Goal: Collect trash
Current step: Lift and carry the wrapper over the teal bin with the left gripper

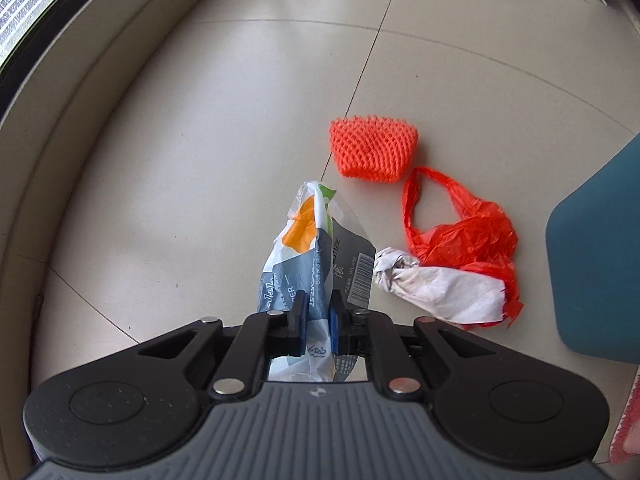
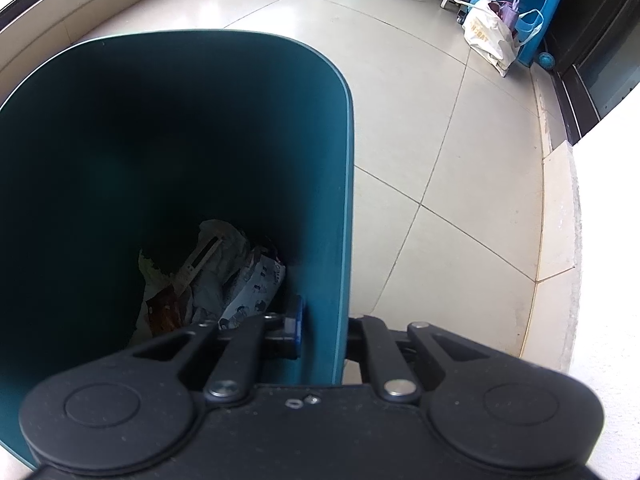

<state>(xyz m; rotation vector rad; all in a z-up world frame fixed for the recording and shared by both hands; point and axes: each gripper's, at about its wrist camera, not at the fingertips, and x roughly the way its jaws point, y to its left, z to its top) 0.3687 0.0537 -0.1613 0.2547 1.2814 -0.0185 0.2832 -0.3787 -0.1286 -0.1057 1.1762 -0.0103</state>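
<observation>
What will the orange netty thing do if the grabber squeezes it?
The orange foam net would probably squash easily, since it is open mesh. It looks very light and soft, so it likely won't break. Lying flat on the floor, it shouldn't roll.

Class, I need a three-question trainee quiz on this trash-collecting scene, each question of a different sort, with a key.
1. True or false: the left tool is shut on a printed plastic wrapper.
2. What does the right tool clamp? A) the teal bin wall B) a cable C) a stool
3. Name the orange item lying nearest the red plastic bag on the floor.

Key: 1 true; 2 A; 3 the orange foam net.
</observation>
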